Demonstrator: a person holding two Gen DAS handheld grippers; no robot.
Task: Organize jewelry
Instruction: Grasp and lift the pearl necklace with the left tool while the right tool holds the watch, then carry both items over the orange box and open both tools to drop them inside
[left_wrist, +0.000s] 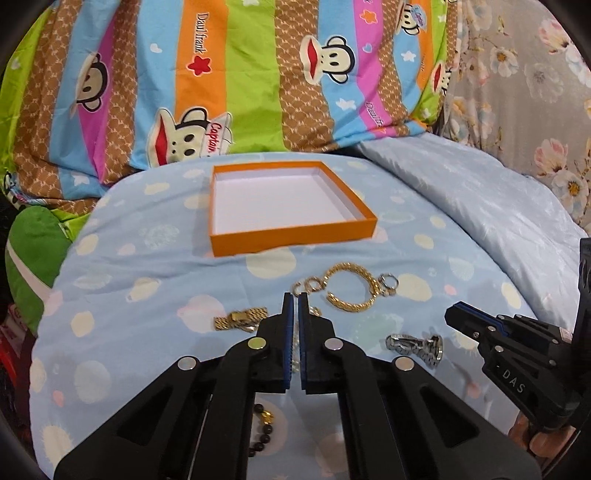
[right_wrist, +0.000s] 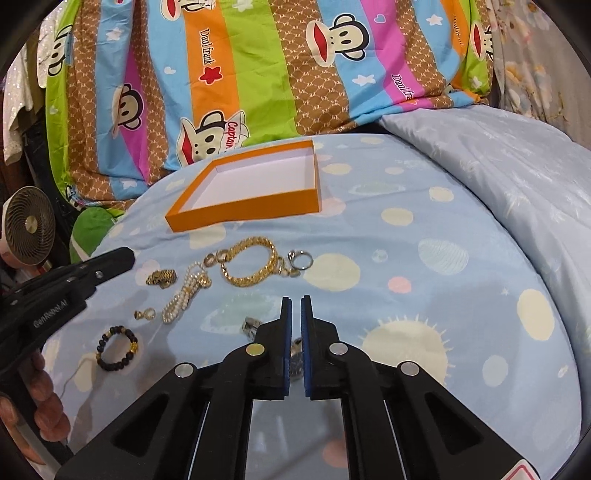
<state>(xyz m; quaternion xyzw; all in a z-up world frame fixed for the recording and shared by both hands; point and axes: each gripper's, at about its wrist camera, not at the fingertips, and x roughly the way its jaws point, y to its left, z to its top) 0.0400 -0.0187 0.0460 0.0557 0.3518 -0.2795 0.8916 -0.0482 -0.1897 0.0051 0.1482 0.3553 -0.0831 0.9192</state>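
Two grippers closed. Left gripper (left_wrist: 295, 295) pinches pearl strand (left_wrist: 294, 349), seen between pads, centre frame. Right gripper (right_wrist: 295, 298) closed; whether it grips silver watch (right_wrist: 295, 354) beneath, cannot tell. Orange box (left_wrist: 291, 236) empty, upper centre. Gold chain (left_wrist: 351, 288) below box: light, limp, slippery; pinch mid-length.

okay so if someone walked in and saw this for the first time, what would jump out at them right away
Probably the bright striped cartoon-monkey blanket heaped along the back of the bed. Next, the empty orange tray with its white inside, lying on the pale blue dotted sheet. Nearer than the tray is a scatter of jewelry, with the big gold chain bracelet at its middle.
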